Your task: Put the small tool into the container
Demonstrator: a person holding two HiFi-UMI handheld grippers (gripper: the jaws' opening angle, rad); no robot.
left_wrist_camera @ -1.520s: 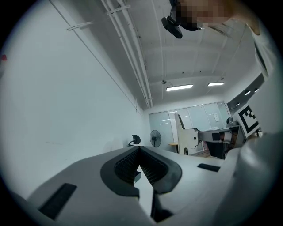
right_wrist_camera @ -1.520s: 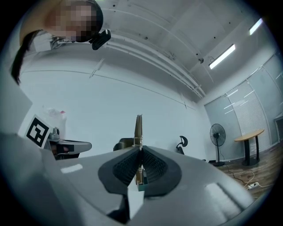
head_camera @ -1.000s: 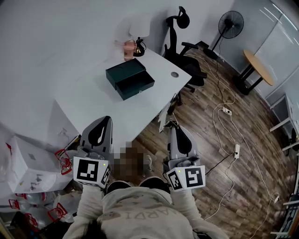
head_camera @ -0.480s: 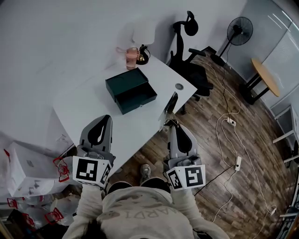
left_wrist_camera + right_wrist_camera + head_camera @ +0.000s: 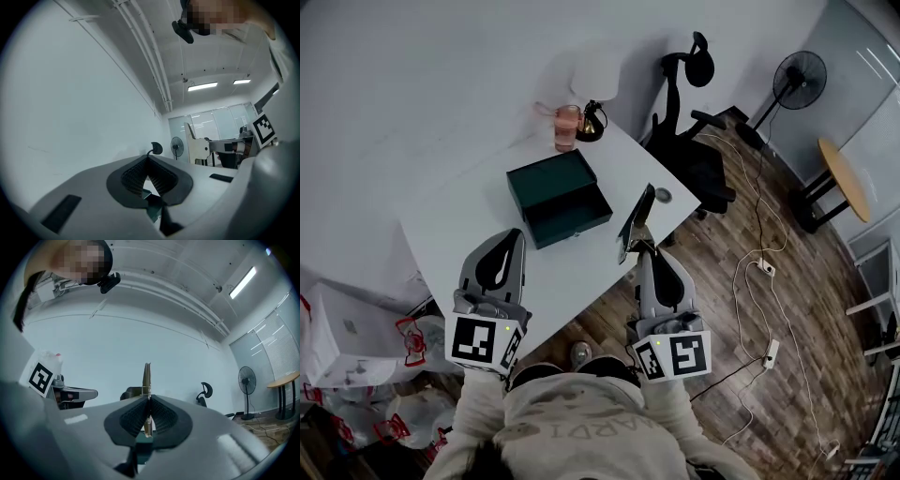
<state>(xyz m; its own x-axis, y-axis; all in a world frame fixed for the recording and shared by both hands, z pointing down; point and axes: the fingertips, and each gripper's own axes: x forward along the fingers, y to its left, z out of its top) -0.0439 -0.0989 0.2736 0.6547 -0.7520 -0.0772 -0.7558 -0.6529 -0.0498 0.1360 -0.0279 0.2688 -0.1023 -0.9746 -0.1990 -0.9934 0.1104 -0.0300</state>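
Note:
A dark green box (image 5: 560, 197), the container, lies on the white table (image 5: 469, 216) in the head view, its top open toward me. My right gripper (image 5: 645, 253) is shut on the small tool (image 5: 635, 223), a thin flat dark strip that sticks up past the jaws over the table's near right edge. In the right gripper view the small tool (image 5: 147, 378) stands upright between the closed pads of the right gripper (image 5: 148, 401). My left gripper (image 5: 512, 238) is held over the table's near edge, short of the box. The left gripper (image 5: 148, 161) has its pads together with nothing between them.
A pink cup (image 5: 567, 127) and a small lamp (image 5: 593, 120) stand at the table's far corner. A black office chair (image 5: 694, 159) sits right of the table; a fan (image 5: 797, 80), a round table (image 5: 844, 178) and floor cables (image 5: 759, 272) lie beyond. White boxes (image 5: 337, 337) sit at left.
The table and green box have come closer and lower in the head view. Both grippers keep their place in the frame, the tool still clamped in the right one.

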